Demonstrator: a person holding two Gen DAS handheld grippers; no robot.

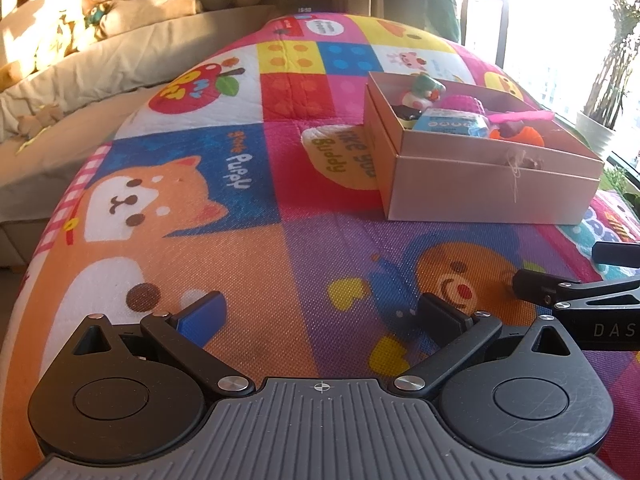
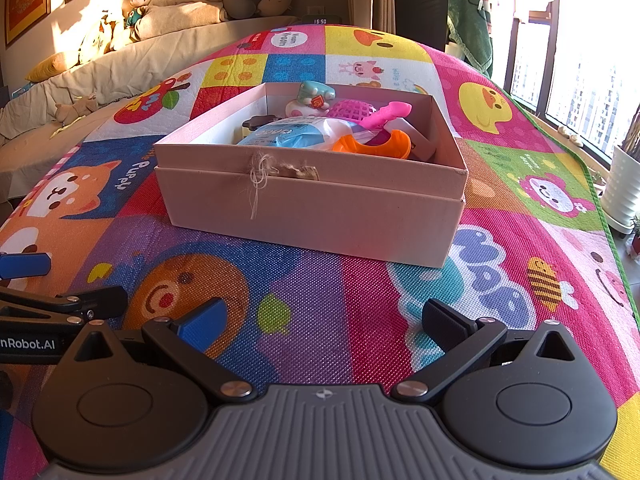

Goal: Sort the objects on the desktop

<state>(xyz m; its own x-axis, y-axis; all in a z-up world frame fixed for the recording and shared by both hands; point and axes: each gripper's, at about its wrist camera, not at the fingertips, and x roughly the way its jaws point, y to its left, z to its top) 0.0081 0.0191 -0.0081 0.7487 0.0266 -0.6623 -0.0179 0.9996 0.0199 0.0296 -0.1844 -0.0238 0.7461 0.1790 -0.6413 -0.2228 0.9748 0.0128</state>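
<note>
The left gripper point(image 1: 320, 314) and right gripper point(image 2: 322, 316) hover side by side, fingers spread and holding nothing; the pale pink cardboard box point(image 2: 312, 204), filled with toys, sits on the colourful cartoon-print mat point(image 2: 304, 312), well ahead of both.

bright | sun from right window point(image 2: 592, 64), blown out | sharp | fisheye-bent edges

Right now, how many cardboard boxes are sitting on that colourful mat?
1. The pink cardboard box sits open in the middle of the play mat, ahead of both grippers, with toys piled inside. Nothing else box-like shows, though the far side behind it is hidden.
</note>
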